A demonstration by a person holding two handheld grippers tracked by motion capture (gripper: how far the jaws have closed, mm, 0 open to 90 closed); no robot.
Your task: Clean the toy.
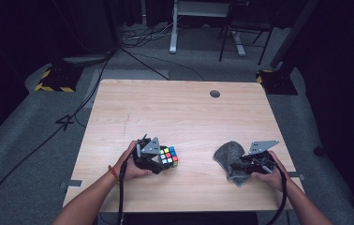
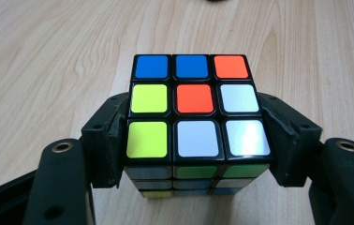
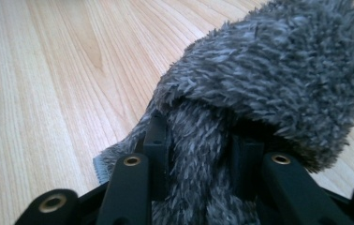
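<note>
Wooden table (image 1: 180, 112). Near right: grey fluffy cloth (image 1: 229, 154), bunched, a fold lying between the right gripper (image 1: 240, 165) jaws, grip not certain. Near left: colour cube (image 1: 168, 156) clamped by its sides in the left gripper (image 1: 158, 161).

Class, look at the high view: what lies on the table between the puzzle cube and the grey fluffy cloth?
Nothing: in the high view, bare wooden table separates the puzzle cube from the grey fluffy cloth.
</note>
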